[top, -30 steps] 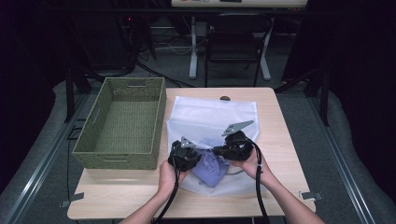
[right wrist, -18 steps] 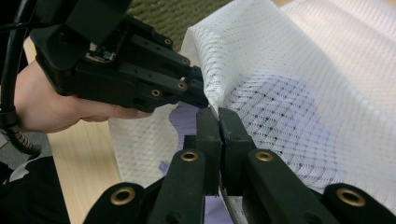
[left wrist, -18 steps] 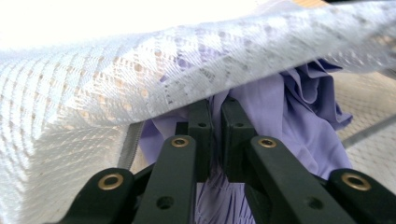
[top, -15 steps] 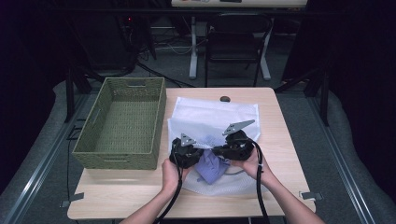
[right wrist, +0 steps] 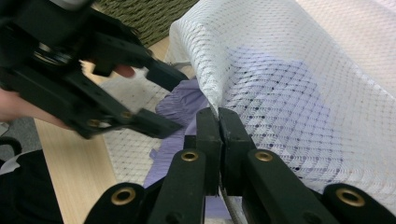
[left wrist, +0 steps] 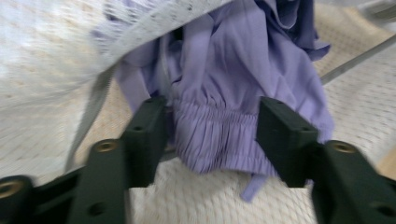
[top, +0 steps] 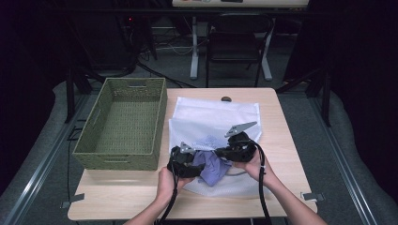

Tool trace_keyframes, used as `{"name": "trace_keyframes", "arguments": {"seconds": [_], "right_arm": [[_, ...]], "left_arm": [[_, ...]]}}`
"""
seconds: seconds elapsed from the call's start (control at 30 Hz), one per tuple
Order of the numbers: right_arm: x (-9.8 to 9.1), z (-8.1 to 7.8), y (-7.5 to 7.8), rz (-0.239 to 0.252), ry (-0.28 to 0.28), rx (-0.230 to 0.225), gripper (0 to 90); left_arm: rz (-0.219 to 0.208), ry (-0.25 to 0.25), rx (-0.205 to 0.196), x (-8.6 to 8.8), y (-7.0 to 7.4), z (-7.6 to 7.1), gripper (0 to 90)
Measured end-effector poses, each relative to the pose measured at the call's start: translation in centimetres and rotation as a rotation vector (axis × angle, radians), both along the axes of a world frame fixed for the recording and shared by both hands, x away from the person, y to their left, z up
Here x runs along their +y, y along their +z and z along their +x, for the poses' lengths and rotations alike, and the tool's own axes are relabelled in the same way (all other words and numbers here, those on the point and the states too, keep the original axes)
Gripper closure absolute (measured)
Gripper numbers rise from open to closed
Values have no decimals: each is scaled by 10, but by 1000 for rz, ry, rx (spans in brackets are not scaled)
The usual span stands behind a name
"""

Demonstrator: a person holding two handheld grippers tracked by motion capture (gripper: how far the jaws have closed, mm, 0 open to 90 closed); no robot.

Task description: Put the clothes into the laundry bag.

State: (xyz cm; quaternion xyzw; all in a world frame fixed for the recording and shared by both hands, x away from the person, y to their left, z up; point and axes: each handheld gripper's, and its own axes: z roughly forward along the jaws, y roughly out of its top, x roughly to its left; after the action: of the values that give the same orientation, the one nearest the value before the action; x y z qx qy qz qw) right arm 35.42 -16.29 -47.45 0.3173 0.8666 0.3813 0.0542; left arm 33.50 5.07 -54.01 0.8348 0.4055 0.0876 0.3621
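A white mesh laundry bag (top: 211,117) lies flat on the table, its mouth towards the person. A purple garment (top: 213,166) sits half inside that mouth. My right gripper (top: 225,152) is shut on the bag's upper edge (right wrist: 289,84) and lifts it, as the right gripper view (right wrist: 218,114) shows. My left gripper (top: 197,164) has just been opening. Its jaws (left wrist: 215,109) stand apart with the garment's gathered waistband (left wrist: 210,135) between them, not pinched. The right gripper view also has the left gripper (right wrist: 176,100) beside the garment (right wrist: 161,158).
A green woven basket (top: 157,117) stands on the table's left half, close to the bag. Bare wood (top: 281,140) lies right of the bag and along the front edge. A chair and desk legs stand beyond the far edge.
The left gripper's jaws have spread apart and let go of the purple garment. Both hands stay in about the same place, and the right gripper keeps its hold on the bag.
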Motion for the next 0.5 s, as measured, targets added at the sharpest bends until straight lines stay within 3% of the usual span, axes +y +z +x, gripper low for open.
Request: {"name": "trace_keyframes", "arguments": {"seconds": [0.23, 0.37, 0.5], "right_arm": [[0, 0, 2, 8, 7, 0, 890], [-1, 0, 5, 14, 7, 1, 890], [-2, -2, 8, 26, 6, -13, 889]], "left_arm": [[-12, 9, -31, -8, -6, 7, 817], [-25, 26, -84, -7, 0, 9, 843], [-46, 71, -179, -7, 12, 7, 845]]}}
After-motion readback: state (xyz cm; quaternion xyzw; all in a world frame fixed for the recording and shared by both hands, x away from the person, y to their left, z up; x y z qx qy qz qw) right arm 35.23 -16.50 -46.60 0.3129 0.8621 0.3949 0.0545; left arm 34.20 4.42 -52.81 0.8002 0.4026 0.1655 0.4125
